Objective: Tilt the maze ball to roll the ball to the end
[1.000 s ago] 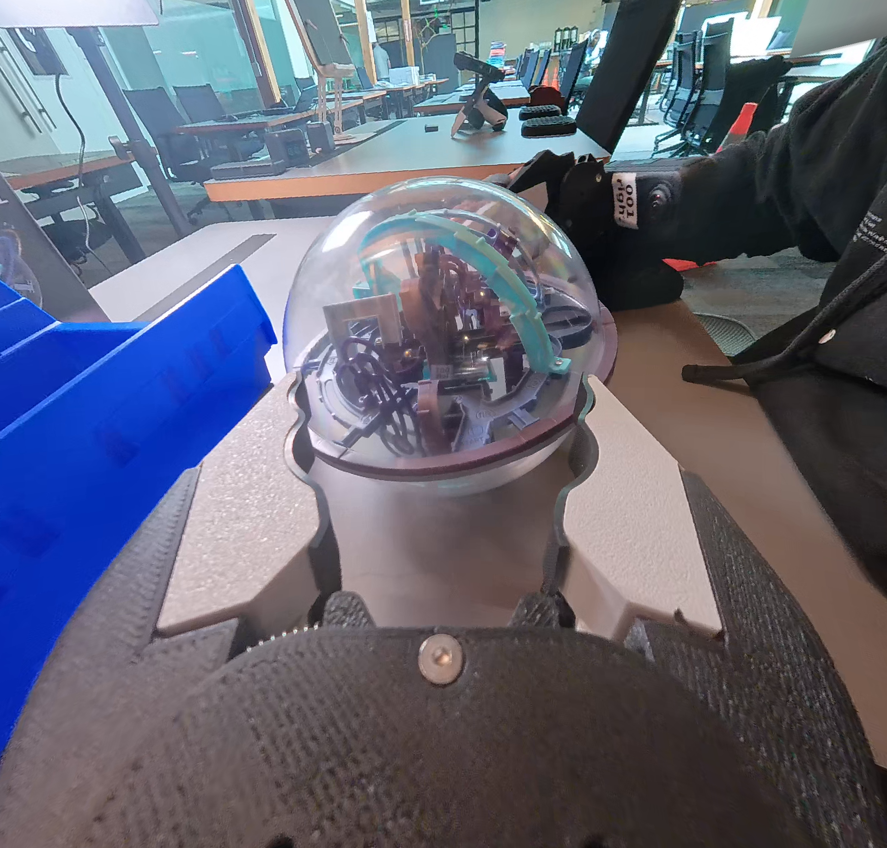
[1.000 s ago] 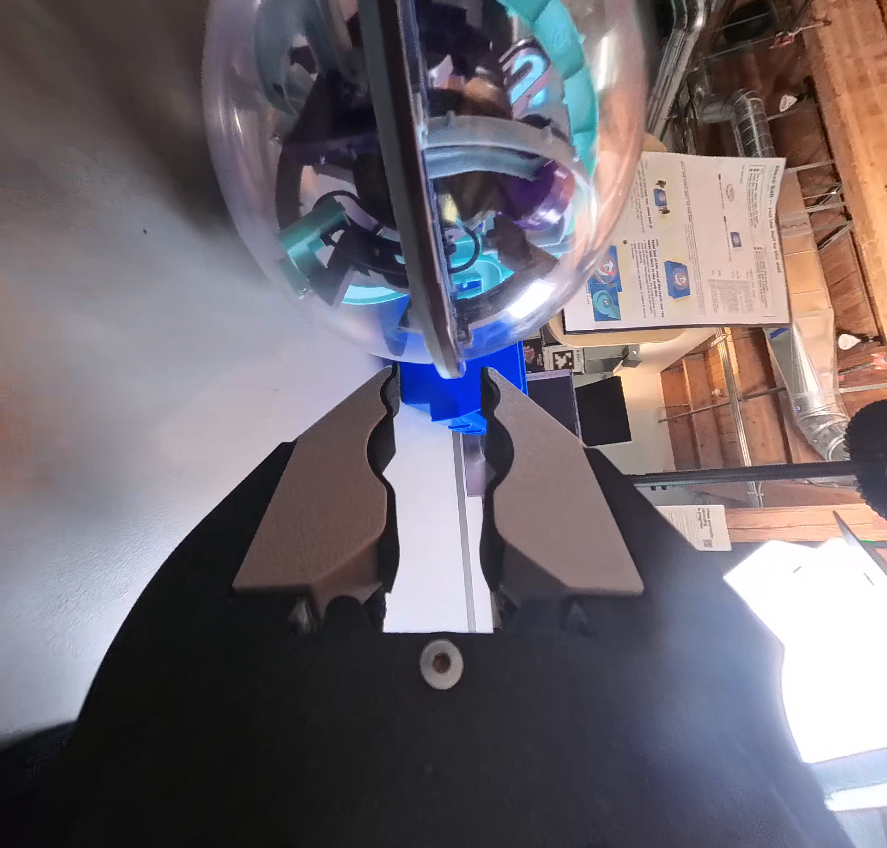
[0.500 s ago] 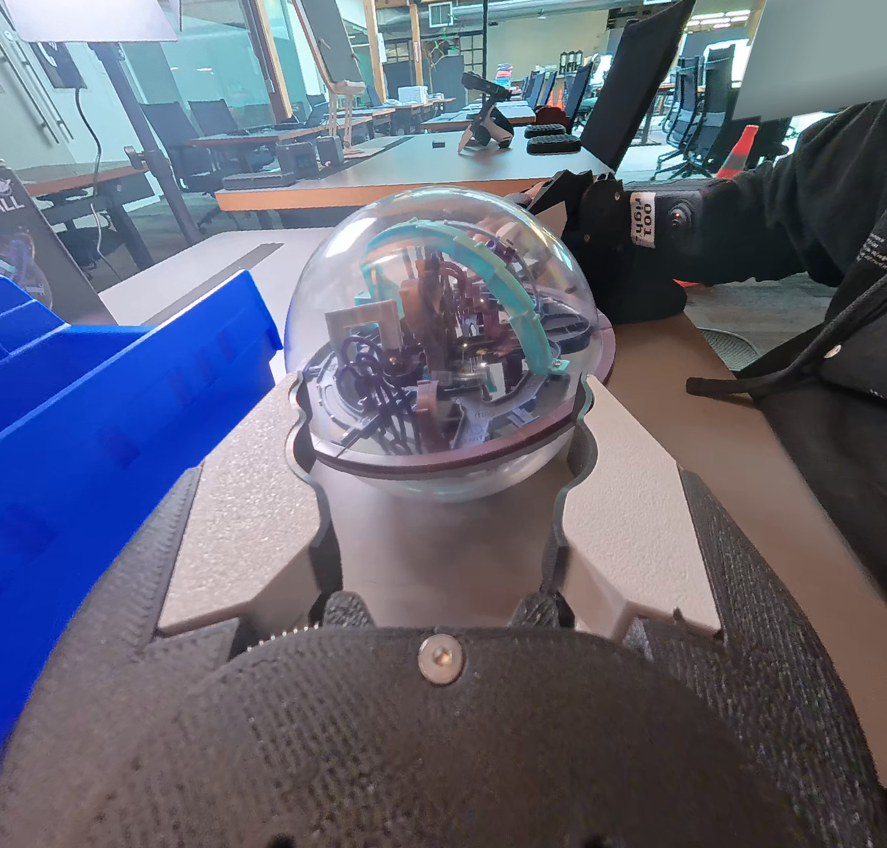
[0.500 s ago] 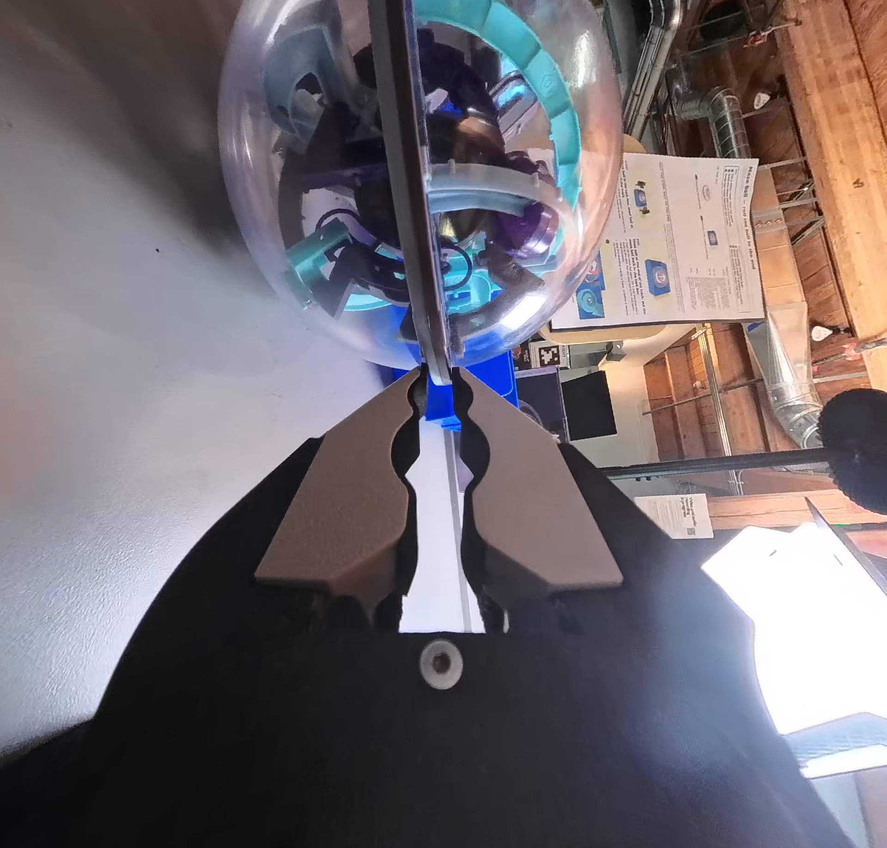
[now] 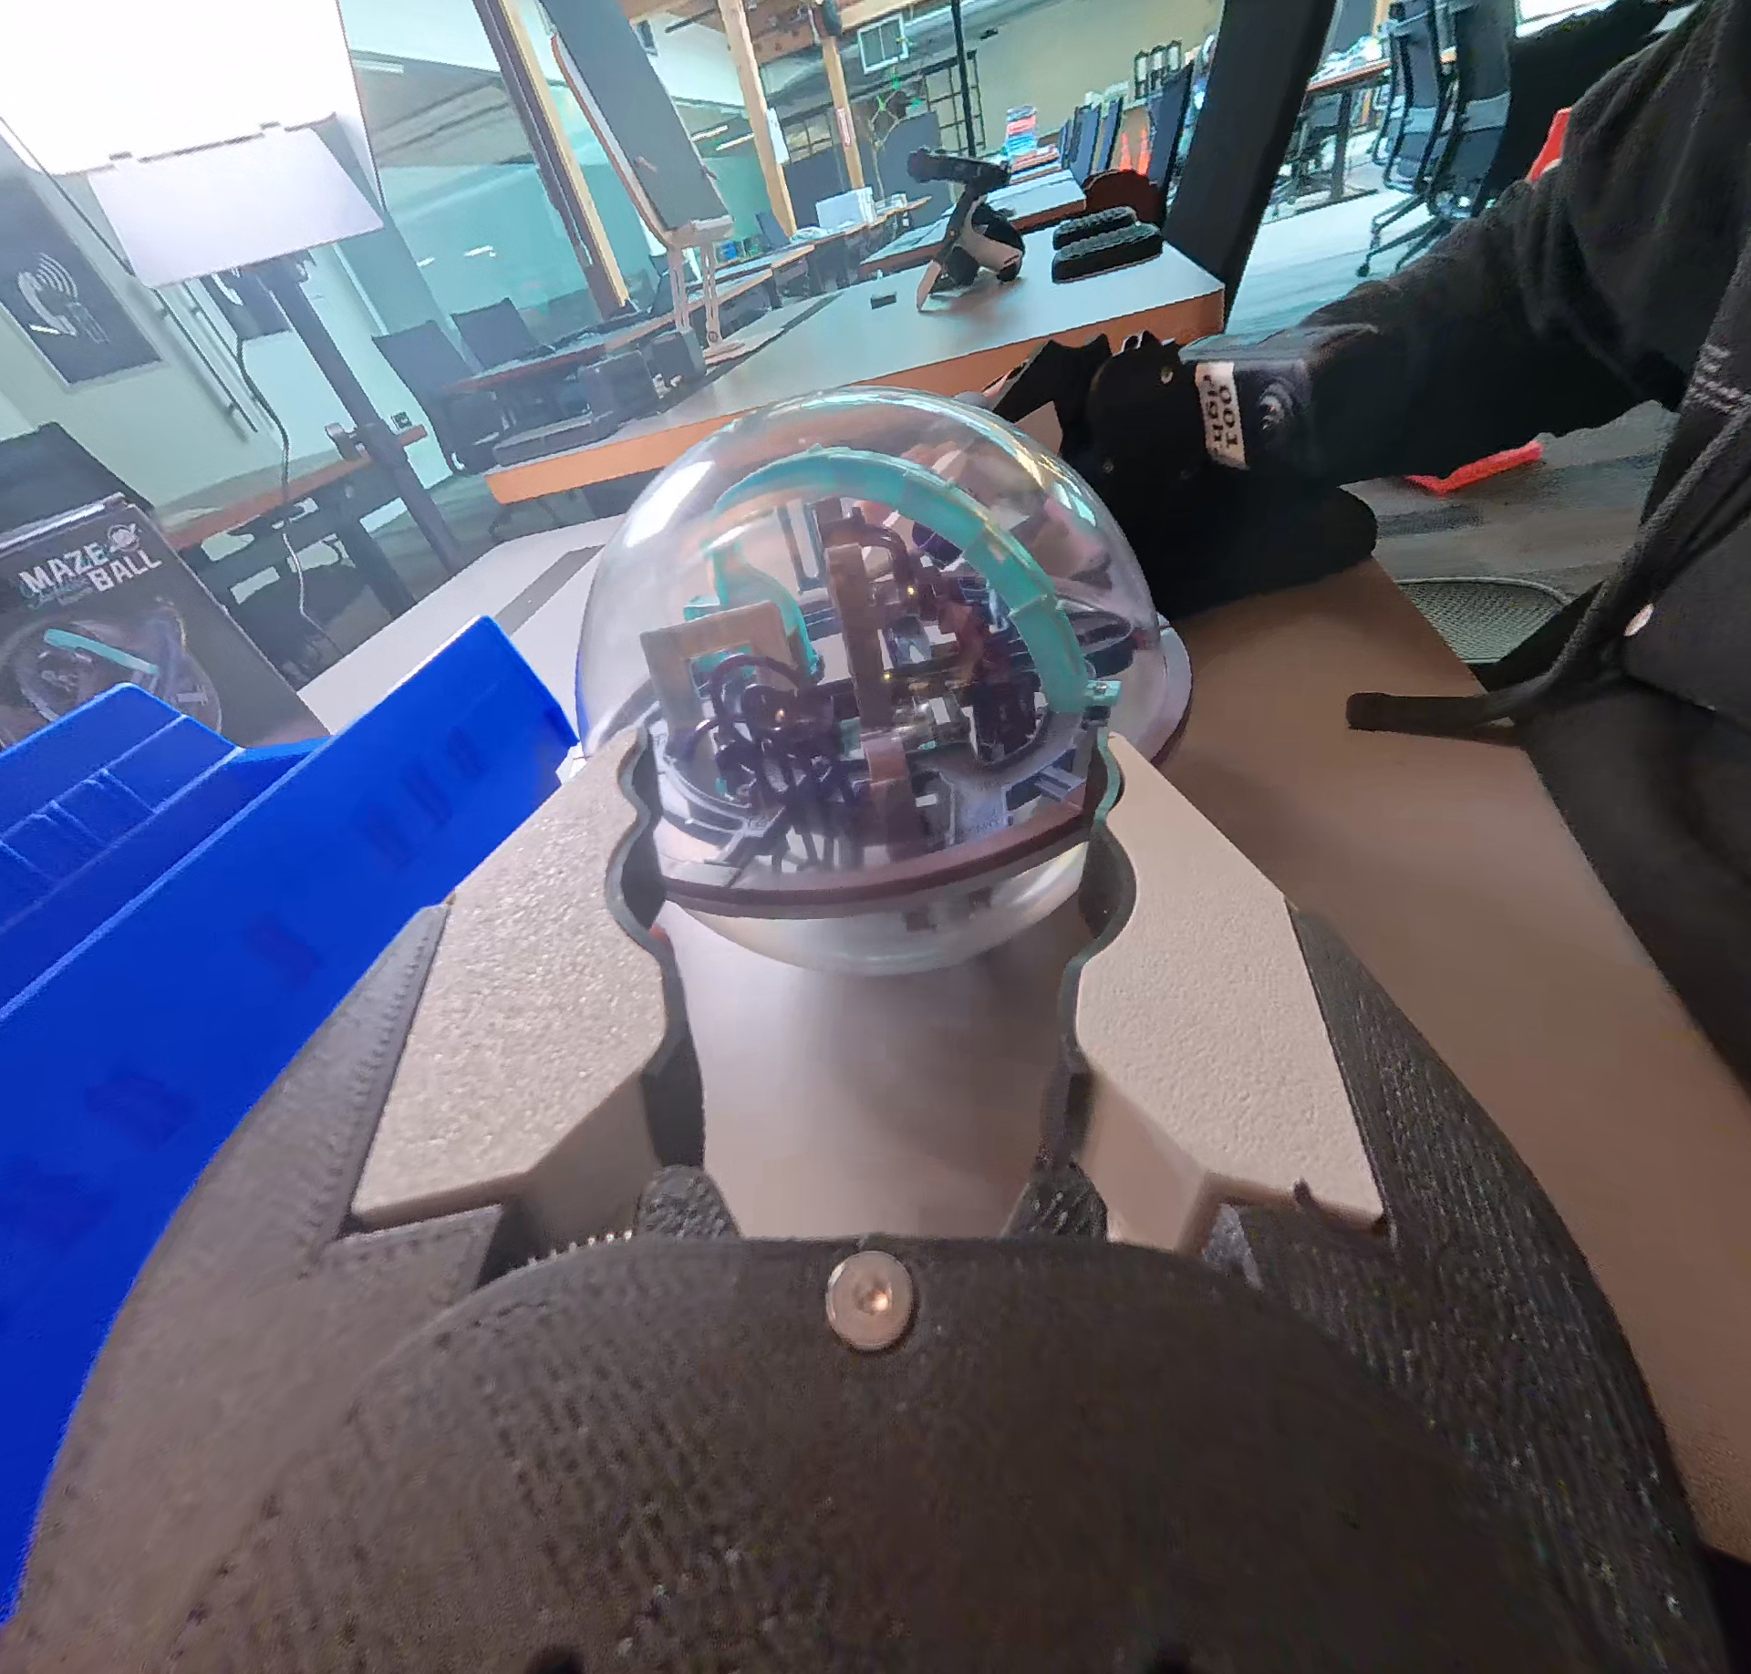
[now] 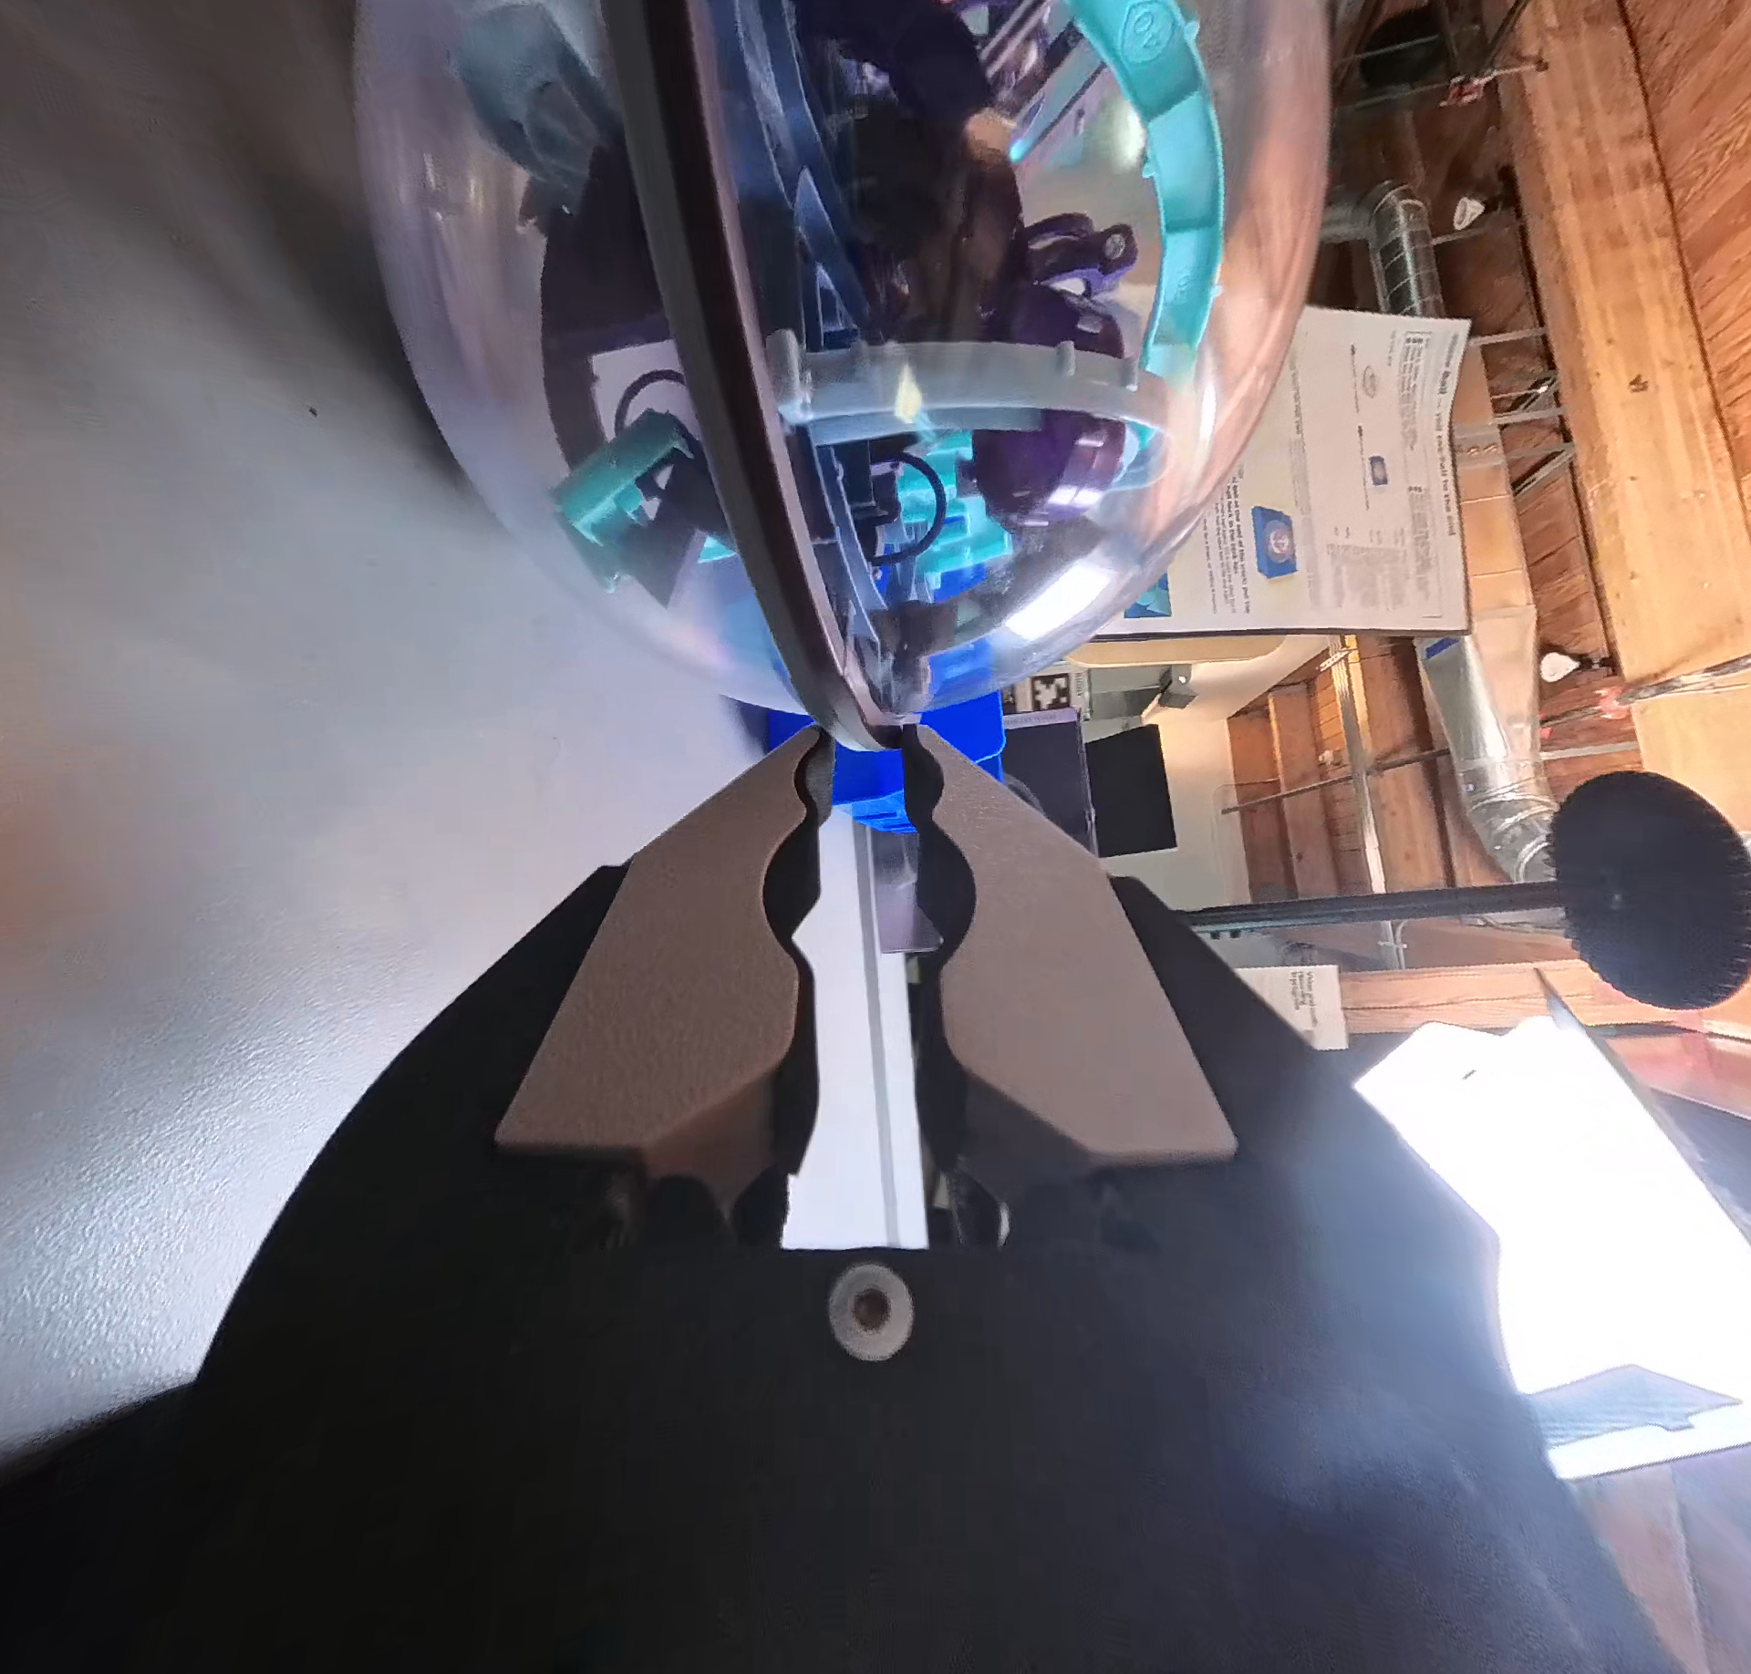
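Left wrist view, near to far: the left gripper (image 5: 867,833) had its two pale grey fingers (image 5: 531,946) spread wide on either side of the clear plastic maze ball with teal and brown tracks inside (image 5: 872,681). The tips hugged its lower half around the dark equator rim, and both inner edges looked to be touching the shell, so I judged this a broad cradling grasp meant to steady the sphere for tilting. The maze ball sat low over the table (image 5: 1345,871), at its near-right part. Just left of the fingers was a bright blue plastic bin (image 5: 237,918), and behind it a dark printed cardboard box (image 5: 85,615). Beyond the sphere the right gripper (image 5: 1118,454), black, was held by a person's dark sleeve (image 5: 1516,302) and reached to the rim's far side.

Right wrist view, rolled sideways: tan fingers (image 6: 701,946) were nearly closed and pinched the thin dark rim flange (image 6: 843,719) at their tips, likely as a pivot handle for fine tilting. I could not pick out the small ball inside.

The table was smooth, tan-grey and matte. The room was an open office with long desks (image 5: 947,340), black chairs, glass partitions and timber ceiling beams.
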Motion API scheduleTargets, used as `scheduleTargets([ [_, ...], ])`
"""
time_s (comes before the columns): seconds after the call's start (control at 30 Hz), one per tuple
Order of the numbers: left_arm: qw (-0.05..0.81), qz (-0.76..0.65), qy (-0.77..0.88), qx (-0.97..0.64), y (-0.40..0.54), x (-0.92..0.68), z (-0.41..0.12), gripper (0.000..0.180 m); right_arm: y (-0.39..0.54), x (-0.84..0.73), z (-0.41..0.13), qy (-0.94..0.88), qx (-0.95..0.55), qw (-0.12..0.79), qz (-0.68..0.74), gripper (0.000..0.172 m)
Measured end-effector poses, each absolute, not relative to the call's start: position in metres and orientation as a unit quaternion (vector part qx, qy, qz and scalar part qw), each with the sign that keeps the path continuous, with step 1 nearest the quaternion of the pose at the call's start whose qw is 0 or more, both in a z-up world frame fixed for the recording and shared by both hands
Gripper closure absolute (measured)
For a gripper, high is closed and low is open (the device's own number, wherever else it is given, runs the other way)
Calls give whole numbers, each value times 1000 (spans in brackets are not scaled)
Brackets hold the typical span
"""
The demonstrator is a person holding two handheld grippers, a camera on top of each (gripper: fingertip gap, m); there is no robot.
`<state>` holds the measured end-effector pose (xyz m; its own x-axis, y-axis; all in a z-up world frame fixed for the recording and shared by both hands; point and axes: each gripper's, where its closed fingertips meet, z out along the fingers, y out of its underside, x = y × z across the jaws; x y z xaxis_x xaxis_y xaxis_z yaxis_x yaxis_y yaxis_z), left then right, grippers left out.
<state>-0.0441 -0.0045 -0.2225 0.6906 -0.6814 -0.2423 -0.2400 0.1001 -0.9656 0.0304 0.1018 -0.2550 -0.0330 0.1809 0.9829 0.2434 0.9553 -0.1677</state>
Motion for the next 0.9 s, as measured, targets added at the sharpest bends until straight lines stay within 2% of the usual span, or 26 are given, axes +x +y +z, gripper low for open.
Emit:
scheduleTargets([
  [0.3, 664, -199, 345, -633, -12, -46, -215, 108, 100, 30, -254, -708, -124, 694, -36, 160],
  [0.37, 677, -210, 318, -629, -8, -56, -208, 103, 100, 29, -254, -707, -124, 696, -32, 161],
  [0.43, 681, -226, 281, -637, 1, -68, -206, 91, 101, 28, -254, -706, -125, 697, -29, 163],
  [0.53, 641, -274, 254, -671, 15, -69, -220, 69, 102, 24, -254, -707, -121, 697, -24, 165],
  [0.63, 613, -308, 254, -681, 20, -58, -230, 65, 102, 20, -255, -709, -125, 694, -13, 165],
  [0.83, 618, -309, 251, -678, 20, -59, -232, 65, 104, 18, -254, -706, -140, 694, -6, 165],
  [0.9, 623, -291, 266, -675, 18, -57, -232, 65, 105, 18, -258, -713, -153, 684, 3, 159],
])
